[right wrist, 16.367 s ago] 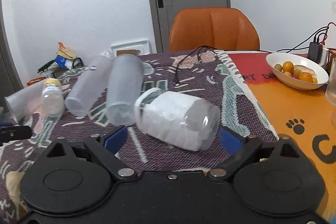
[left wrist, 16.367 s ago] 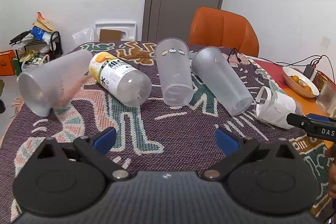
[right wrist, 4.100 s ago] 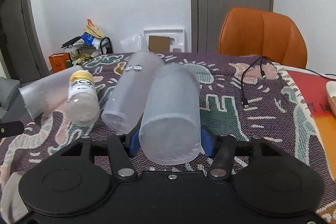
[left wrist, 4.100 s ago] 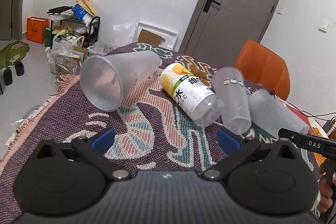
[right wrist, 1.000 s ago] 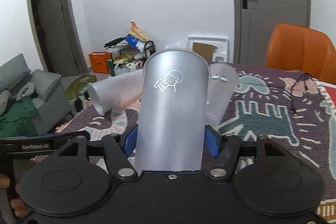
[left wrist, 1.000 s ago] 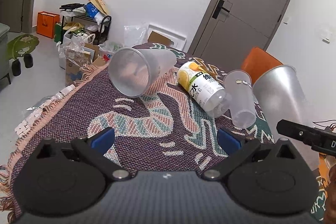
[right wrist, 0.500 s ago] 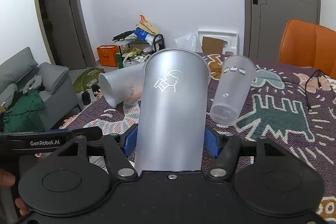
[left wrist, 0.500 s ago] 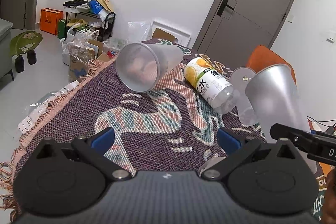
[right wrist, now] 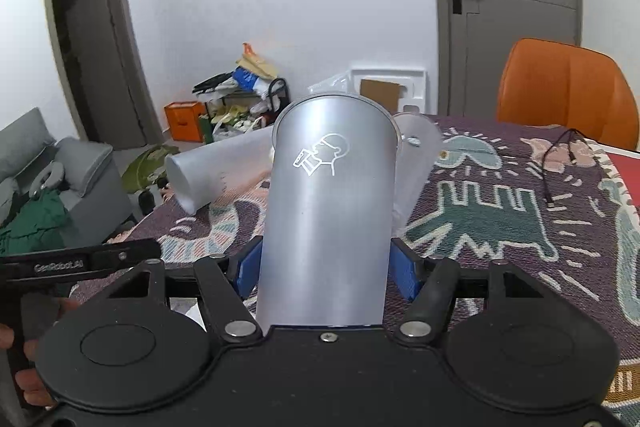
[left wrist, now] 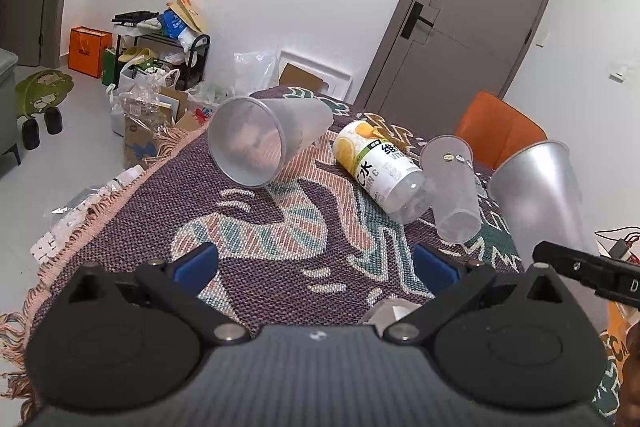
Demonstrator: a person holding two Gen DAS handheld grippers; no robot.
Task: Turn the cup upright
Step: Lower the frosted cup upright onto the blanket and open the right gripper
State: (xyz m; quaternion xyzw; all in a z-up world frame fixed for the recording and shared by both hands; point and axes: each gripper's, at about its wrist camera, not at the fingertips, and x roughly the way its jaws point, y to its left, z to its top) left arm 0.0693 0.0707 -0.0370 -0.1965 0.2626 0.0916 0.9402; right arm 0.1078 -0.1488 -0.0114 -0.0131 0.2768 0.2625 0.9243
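My right gripper [right wrist: 326,267] is shut on a frosted cup [right wrist: 328,219] with a white drinking-figure logo, held upright with its mouth up. The same cup [left wrist: 540,195] shows at the right of the left wrist view, above the patterned cloth. My left gripper [left wrist: 316,263] is open and empty, low over the near left part of the cloth. A large frosted cup [left wrist: 264,143] lies on its side at the far left. A smaller frosted cup [left wrist: 452,195] lies on its side near the middle.
An orange-label bottle [left wrist: 380,171] lies between the two lying cups. The patterned cloth [left wrist: 280,235] covers the table; its fringed edge [left wrist: 80,223] is at the left. An orange chair [right wrist: 564,91] stands behind the table. A black cable [right wrist: 560,163] lies at the right.
The right gripper has turned slightly with the upright cup, so the small lying cup now sits mostly hidden behind it. The left gripper has shifted a little forward and stays open.
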